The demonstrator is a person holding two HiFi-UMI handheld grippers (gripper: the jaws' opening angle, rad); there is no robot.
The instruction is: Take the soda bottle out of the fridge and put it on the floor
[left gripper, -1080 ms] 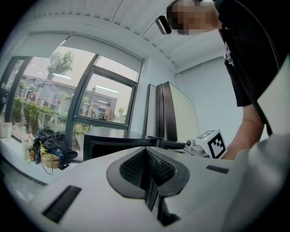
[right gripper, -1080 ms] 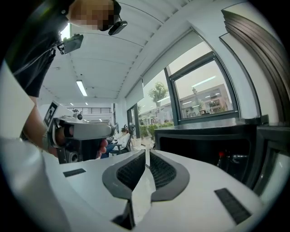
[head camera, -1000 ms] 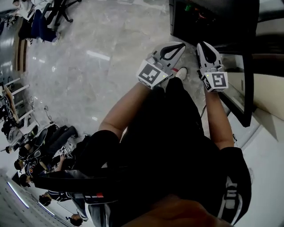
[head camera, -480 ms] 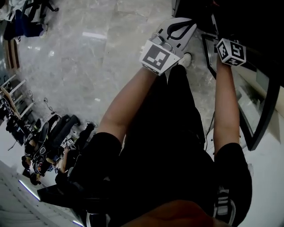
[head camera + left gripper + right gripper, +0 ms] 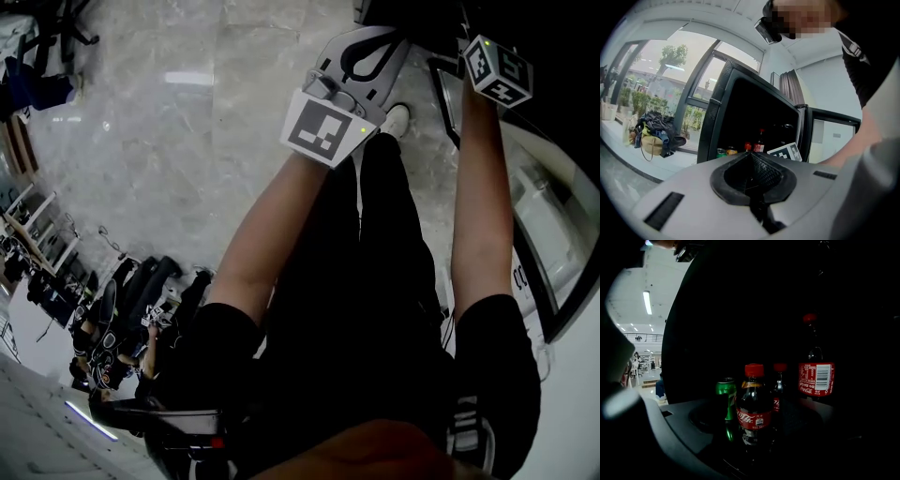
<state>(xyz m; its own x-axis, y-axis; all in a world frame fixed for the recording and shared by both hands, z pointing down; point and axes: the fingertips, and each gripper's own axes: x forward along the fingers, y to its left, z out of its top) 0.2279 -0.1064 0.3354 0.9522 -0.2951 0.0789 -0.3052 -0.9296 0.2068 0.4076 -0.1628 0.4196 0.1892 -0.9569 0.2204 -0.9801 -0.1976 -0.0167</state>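
Note:
A small cola bottle (image 5: pixel 753 404) with a red cap stands upright in the dark fridge (image 5: pixel 740 112), between the jaws of my right gripper (image 5: pixel 754 430). Those jaws are opening and stand apart from the bottle's sides. A second small bottle (image 5: pixel 779 380) stands behind it, and a taller cola bottle (image 5: pixel 815 376) to the right. In the head view only the right gripper's marker cube (image 5: pixel 499 70) shows at the fridge mouth. My left gripper (image 5: pixel 386 39) hangs outside, in front of the fridge, shut and empty, jaws (image 5: pixel 751 157) meeting.
A green can (image 5: pixel 725 392) stands just left of the small bottle. The fridge door (image 5: pixel 562 216) swings open at the right. Marble floor (image 5: pixel 187 141) spreads to the left, with several seated people (image 5: pixel 122 319) at the lower left. A heap of bags (image 5: pixel 654 136) lies by the windows.
The right gripper has gone forward from the door's edge into the fridge, so only its cube shows in the head view. The left gripper has risen a little.

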